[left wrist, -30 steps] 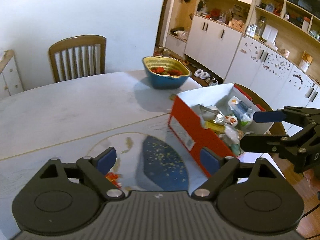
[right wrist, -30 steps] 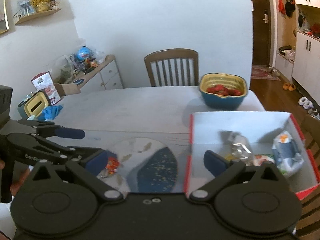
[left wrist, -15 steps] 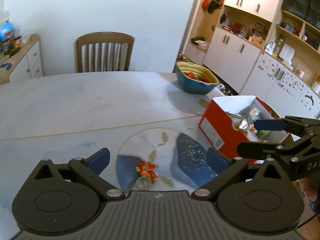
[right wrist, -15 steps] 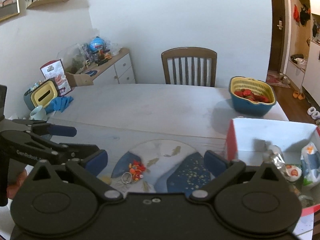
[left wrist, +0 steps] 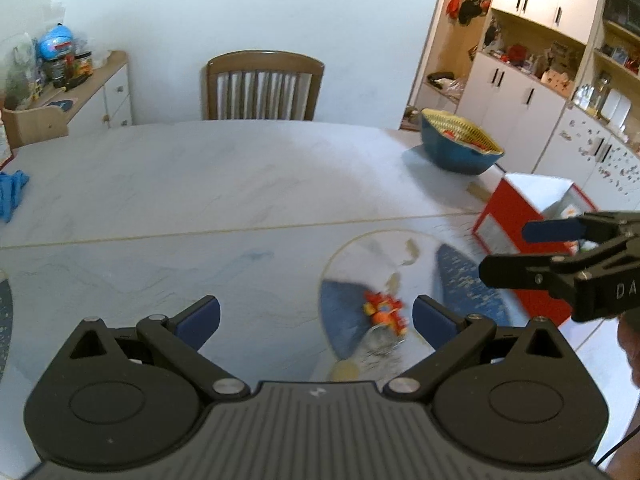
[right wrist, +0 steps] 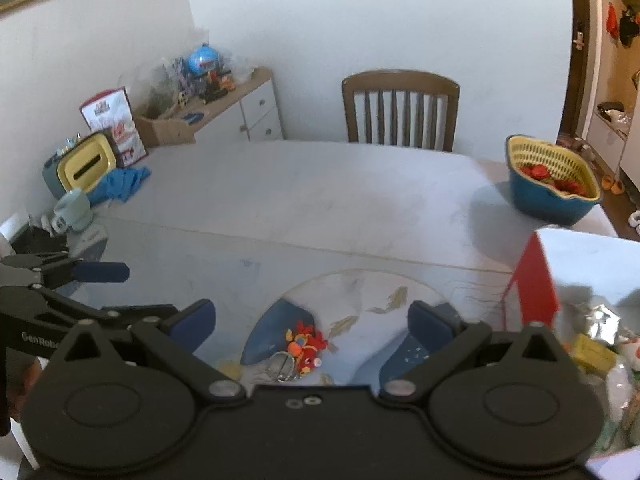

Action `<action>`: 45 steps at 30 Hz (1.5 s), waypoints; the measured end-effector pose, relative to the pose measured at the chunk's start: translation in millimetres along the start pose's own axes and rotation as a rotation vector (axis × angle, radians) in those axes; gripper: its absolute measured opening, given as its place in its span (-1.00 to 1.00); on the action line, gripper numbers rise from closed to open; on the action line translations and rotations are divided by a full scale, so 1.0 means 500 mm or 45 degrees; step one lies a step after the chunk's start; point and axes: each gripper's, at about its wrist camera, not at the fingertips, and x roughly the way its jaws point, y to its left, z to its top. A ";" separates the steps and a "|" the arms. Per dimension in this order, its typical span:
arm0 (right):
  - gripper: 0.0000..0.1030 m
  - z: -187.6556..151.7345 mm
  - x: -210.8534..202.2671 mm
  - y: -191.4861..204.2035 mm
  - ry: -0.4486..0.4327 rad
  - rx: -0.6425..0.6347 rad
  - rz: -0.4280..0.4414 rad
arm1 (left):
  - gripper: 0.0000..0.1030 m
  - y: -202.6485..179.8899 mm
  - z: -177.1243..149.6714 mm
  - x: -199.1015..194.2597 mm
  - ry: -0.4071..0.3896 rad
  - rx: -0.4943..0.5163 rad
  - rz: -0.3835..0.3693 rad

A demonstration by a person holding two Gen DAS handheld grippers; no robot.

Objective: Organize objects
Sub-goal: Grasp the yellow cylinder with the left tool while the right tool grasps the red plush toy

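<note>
Right wrist view: keychain toy [right wrist: 305,345] sat at 6 o'clock between the right gripper's [right wrist: 311,322] wide-open, empty jaws; left gripper [left wrist: 316,316] also gaped wide, toy off toward 3 o'clock.

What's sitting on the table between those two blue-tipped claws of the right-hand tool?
In the right wrist view, a small red and orange keychain toy with a metal ring lies on the table between the right gripper's open fingers, untouched.

Right wrist view: white lettering "GenRob", cut off behind the near gripper's body, on the black arm of the left gripper [right wrist: 102,294] at the left edge. Left wrist view: letters "DA", cut by the frame edge, on the right gripper [left wrist: 532,250] body, right side. Box labels illegible.
</note>
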 end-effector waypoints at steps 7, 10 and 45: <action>0.98 -0.011 0.076 0.022 0.094 -0.040 -0.013 | 1.00 0.005 -0.057 0.049 0.041 0.084 0.039; 0.98 -0.014 0.110 0.026 0.144 -0.038 -0.021 | 1.00 -0.001 -0.082 0.067 0.059 0.117 0.029; 0.06 -0.058 0.248 0.042 0.323 -0.076 -0.067 | -0.05 -0.078 -0.156 0.126 0.094 0.306 -0.031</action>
